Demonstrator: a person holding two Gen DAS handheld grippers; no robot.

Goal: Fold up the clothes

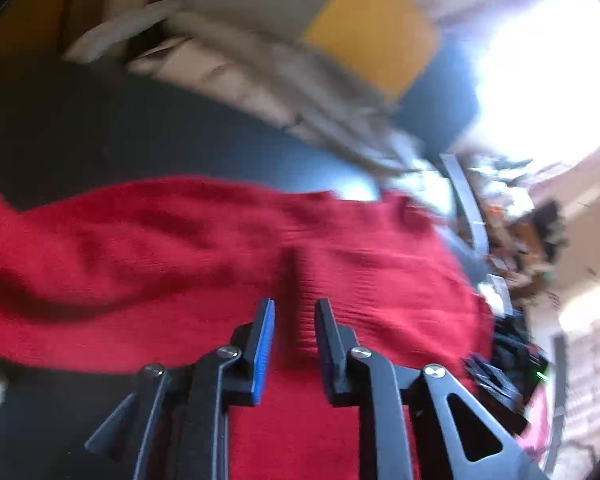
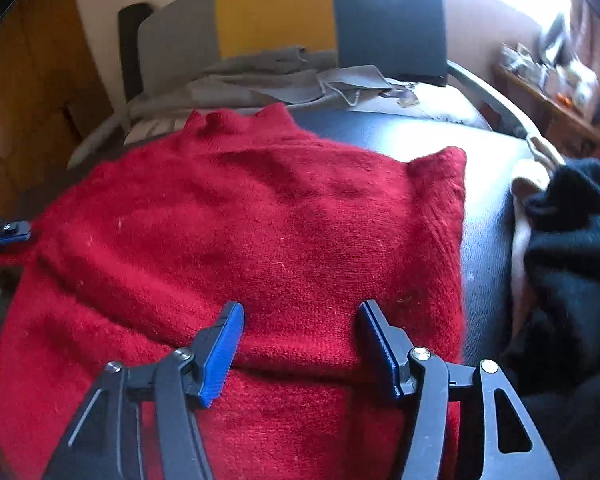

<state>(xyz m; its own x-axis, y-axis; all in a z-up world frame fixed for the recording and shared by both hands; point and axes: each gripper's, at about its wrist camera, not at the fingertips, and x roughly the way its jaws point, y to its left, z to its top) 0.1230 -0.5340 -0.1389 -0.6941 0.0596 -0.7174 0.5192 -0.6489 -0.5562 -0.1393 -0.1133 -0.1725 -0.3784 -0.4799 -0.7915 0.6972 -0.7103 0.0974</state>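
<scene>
Two claws over one red sweater (image 2: 252,240), collar toward the couch's far edge: right gripper (image 2: 300,316) wide, empty, above the hem; left gripper (image 1: 294,312) narrower, holding nothing visible.

Window glare, motion blur, fisheye warp

We see a fuzzy, matt red knit sweater (image 2: 260,232) lying on a smooth, glossy dark seat (image 2: 488,232) that looks like leather. Our right tongs (image 2: 300,316) are matt black plastic with ribbed blue pads (image 2: 224,356) and shiny metal screws (image 2: 420,354).
</scene>
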